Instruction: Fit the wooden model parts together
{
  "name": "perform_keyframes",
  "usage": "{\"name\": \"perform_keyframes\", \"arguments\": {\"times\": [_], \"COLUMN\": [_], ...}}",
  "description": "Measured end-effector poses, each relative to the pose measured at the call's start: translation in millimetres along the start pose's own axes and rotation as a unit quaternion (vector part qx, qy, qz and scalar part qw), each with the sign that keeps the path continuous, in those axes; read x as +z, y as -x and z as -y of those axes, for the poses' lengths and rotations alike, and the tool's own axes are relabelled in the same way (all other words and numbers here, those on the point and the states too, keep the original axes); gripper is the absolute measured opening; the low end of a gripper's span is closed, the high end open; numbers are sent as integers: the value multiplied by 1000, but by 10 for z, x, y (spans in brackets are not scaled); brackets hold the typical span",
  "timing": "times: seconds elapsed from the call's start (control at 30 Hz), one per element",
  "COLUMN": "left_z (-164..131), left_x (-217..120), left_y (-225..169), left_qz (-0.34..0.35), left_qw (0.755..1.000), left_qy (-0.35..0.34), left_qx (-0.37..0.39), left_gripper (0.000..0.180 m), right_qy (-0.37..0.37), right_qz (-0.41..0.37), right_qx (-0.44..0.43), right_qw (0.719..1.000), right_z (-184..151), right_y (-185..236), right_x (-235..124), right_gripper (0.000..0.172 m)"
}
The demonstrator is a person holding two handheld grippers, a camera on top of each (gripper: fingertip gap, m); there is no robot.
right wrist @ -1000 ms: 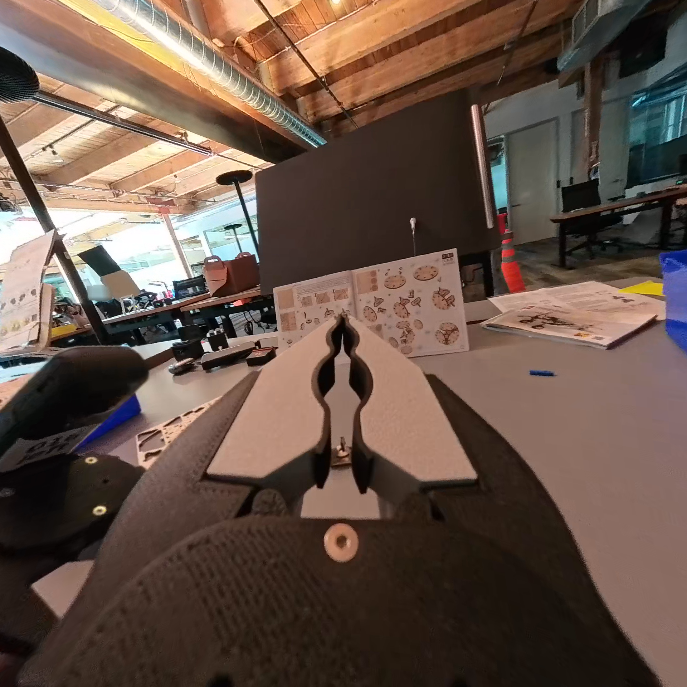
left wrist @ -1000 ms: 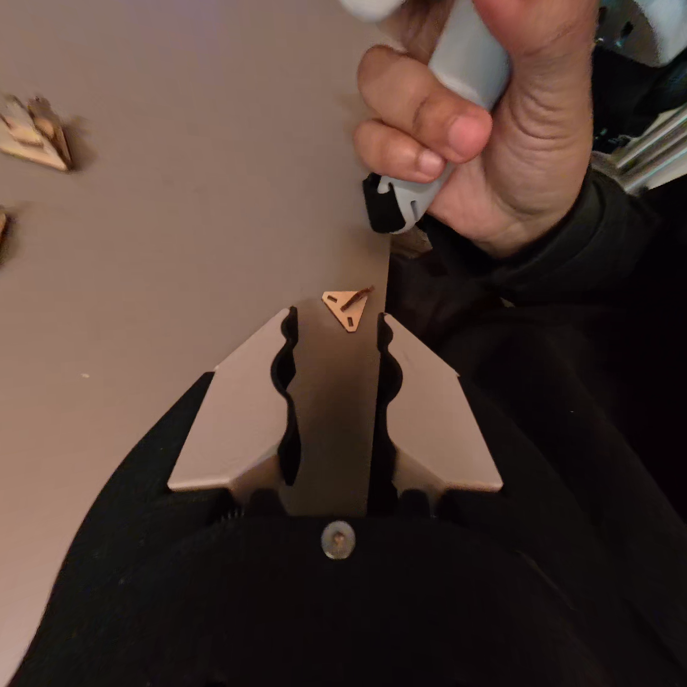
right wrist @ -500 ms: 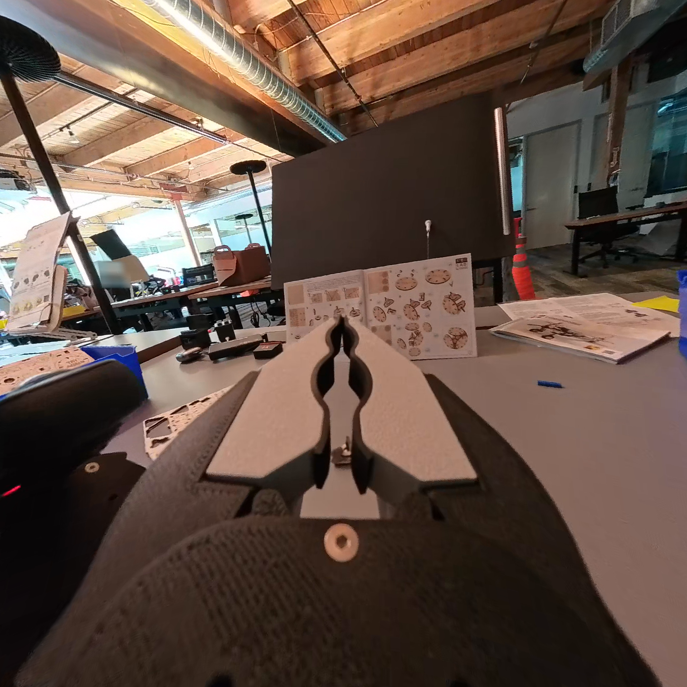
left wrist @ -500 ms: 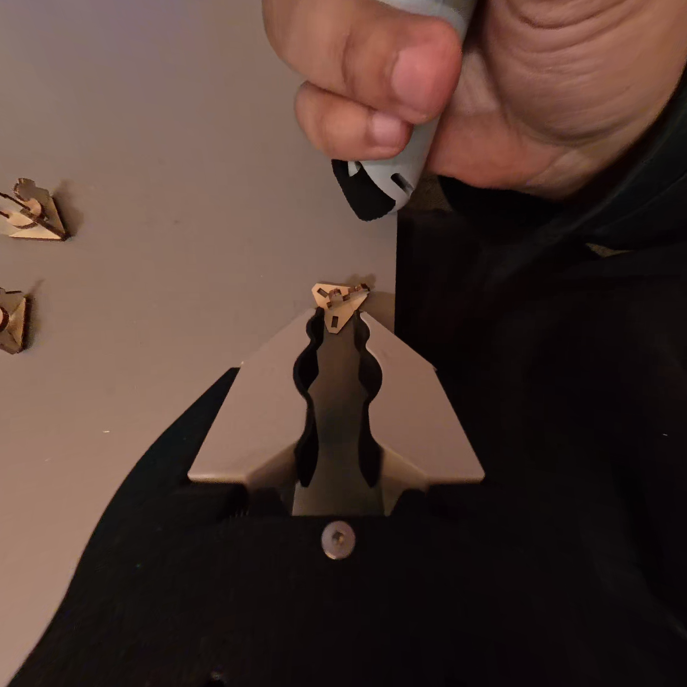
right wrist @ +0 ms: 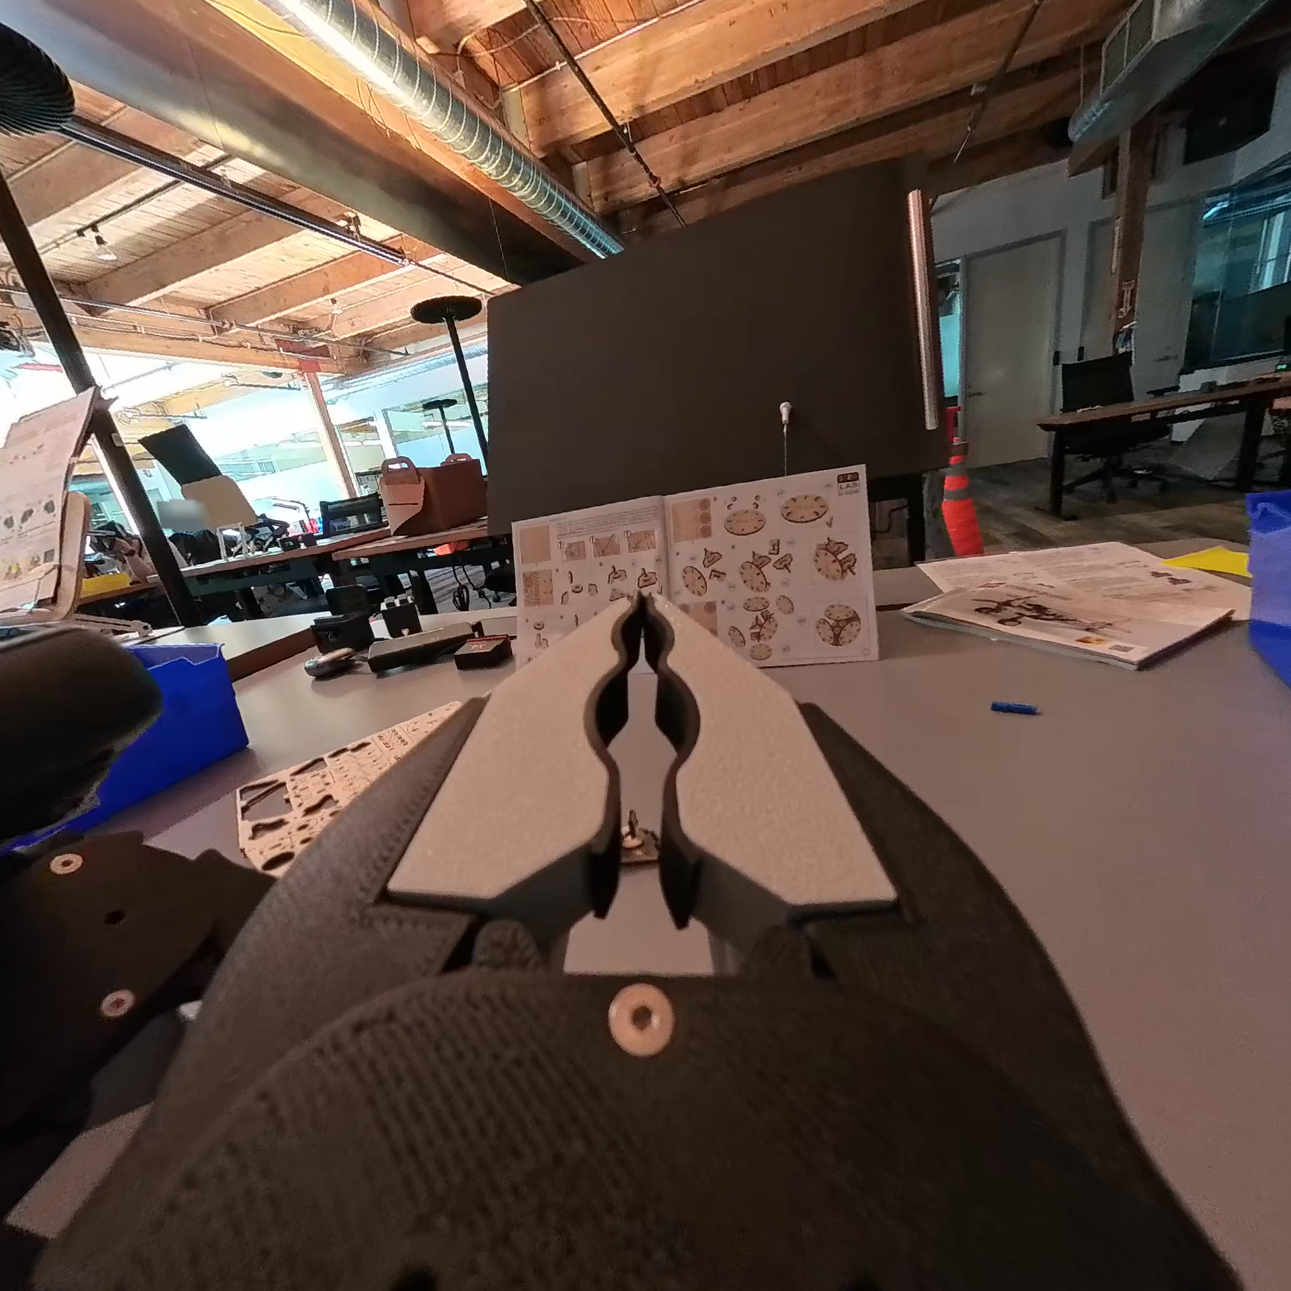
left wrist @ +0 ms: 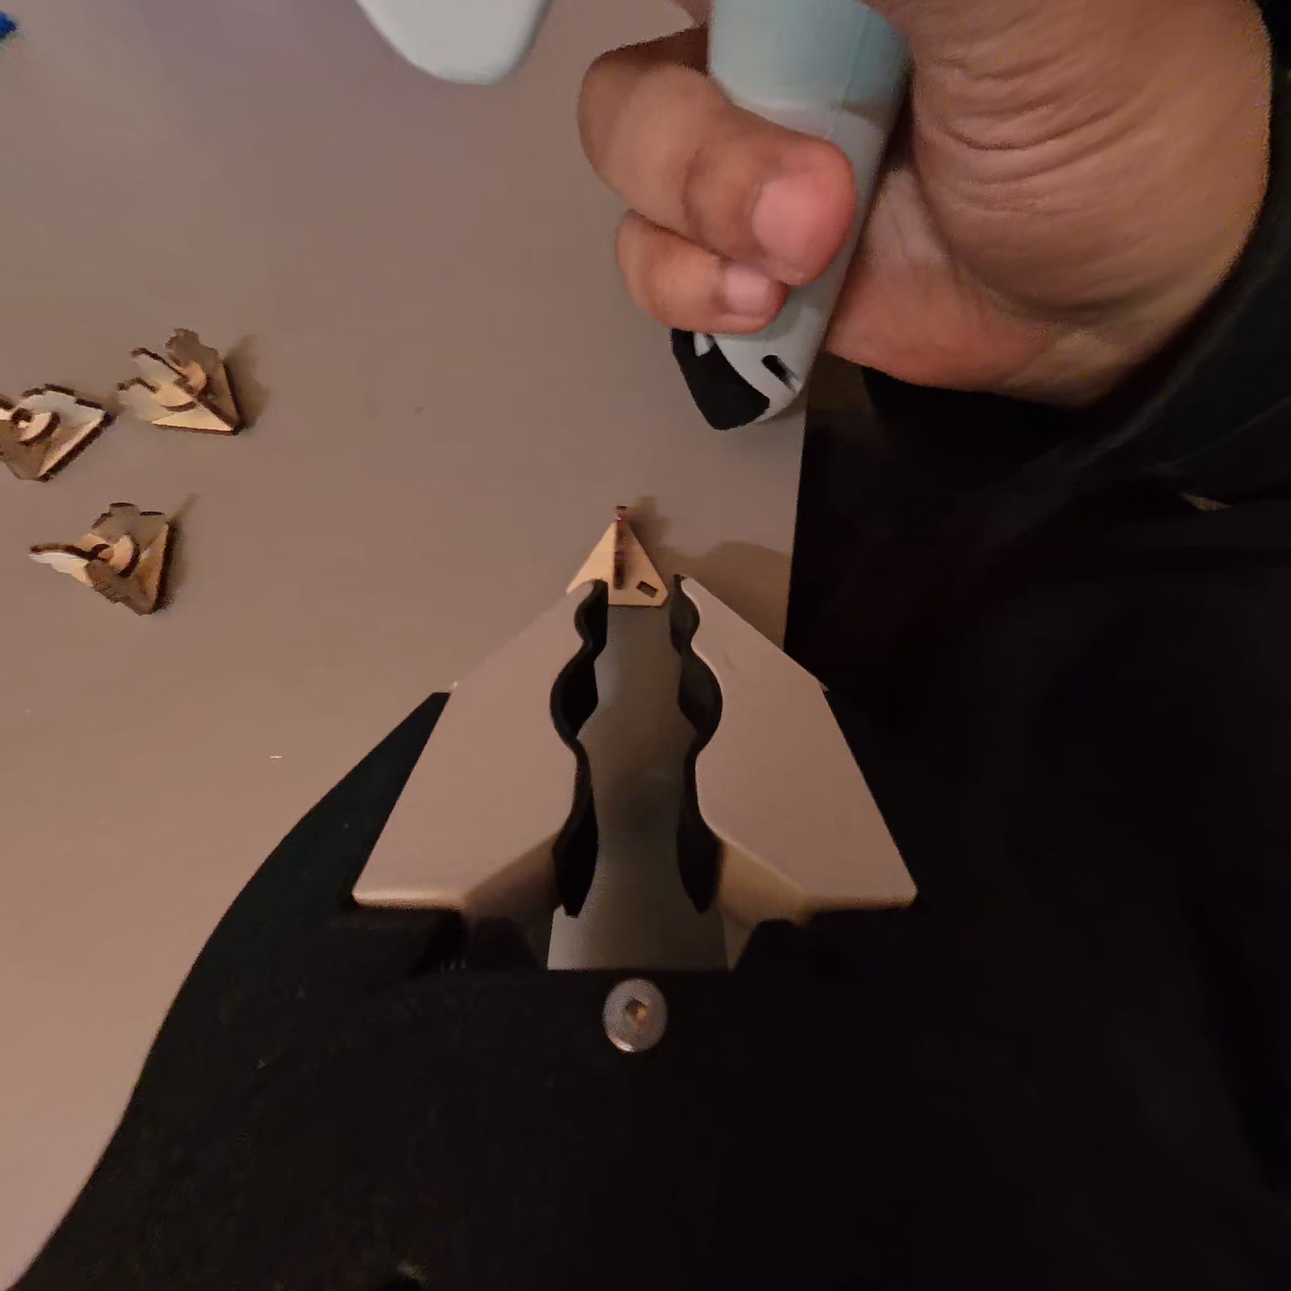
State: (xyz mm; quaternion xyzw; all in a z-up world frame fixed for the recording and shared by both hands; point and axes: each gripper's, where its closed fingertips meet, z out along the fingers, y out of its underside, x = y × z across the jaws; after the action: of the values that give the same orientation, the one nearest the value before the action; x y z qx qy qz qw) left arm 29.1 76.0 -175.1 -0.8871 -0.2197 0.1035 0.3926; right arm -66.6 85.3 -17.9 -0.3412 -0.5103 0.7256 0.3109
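In the left wrist view my left gripper (left wrist: 632, 590) is shut on a small triangular wooden piece (left wrist: 615, 562) with slots and a thin upright rib. Both fingertips (left wrist: 590, 594) press on its near corners and its point faces away. It is just inside the edge of the grey table (left wrist: 349, 244). A hand (left wrist: 978, 195) grips the pale handle (left wrist: 775, 314) of the other gripper just beyond it. In the right wrist view my right gripper (right wrist: 641, 599) is shut with its tips touching and nothing between them, above the table (right wrist: 978, 838).
Three small assembled wooden parts (left wrist: 188, 391) (left wrist: 42, 429) (left wrist: 115, 559) lie at the left. The table edge (left wrist: 796, 559) runs at the right. An open booklet (right wrist: 698, 566) stands ahead, another booklet (right wrist: 1076, 601) lies at the right, and there are blue bins (right wrist: 174, 712) and a cut-out wooden sheet (right wrist: 328, 782). Some 20 centimeters of space lies between my two pairs of fingers.
My left jaws closed from wide open onto the triangular piece, which has turned so that its point faces away. My left gripper has shifted and more assembled parts show. My right gripper stayed shut.
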Motion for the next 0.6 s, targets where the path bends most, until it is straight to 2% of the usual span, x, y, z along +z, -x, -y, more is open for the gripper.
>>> {"name": "perform_keyframes", "arguments": {"times": [0.1, 0.2, 0.27, 0.37, 0.47, 0.6], "left_z": [49, 69, 24, 19, 20, 21], "left_x": [10, 47, 90, 109, 109, 108], "left_y": [62, 52, 59, 60, 63, 62], "left_qz": [6, -4, -2, 1, -4, -12], "left_qw": [1000, 1000, 1000, 1000, 1000, 1000], "left_qy": [-15, -12, 8, 13, 13, 12], "left_qx": [-17, -16, -15, -10, -17, -26], "left_gripper": [25, 24, 12, 6, 4, 4], "right_qy": [-3, -8, -14, -13, -33, -84], "right_qz": [0, 7, 27, 60, 67, 30], "right_qx": [9, 21, 30, 77, 100, 84], "right_qw": [1000, 1000, 999, 995, 992, 992], "right_z": [6, -15, -52, -95, 20, 191], "right_y": [-12, -8, 33, 111, 133, 63], "right_x": [5, 32, 68, 156, 244, 196], "right_gripper": [0, 0, 0, 0, 0, 0]}}
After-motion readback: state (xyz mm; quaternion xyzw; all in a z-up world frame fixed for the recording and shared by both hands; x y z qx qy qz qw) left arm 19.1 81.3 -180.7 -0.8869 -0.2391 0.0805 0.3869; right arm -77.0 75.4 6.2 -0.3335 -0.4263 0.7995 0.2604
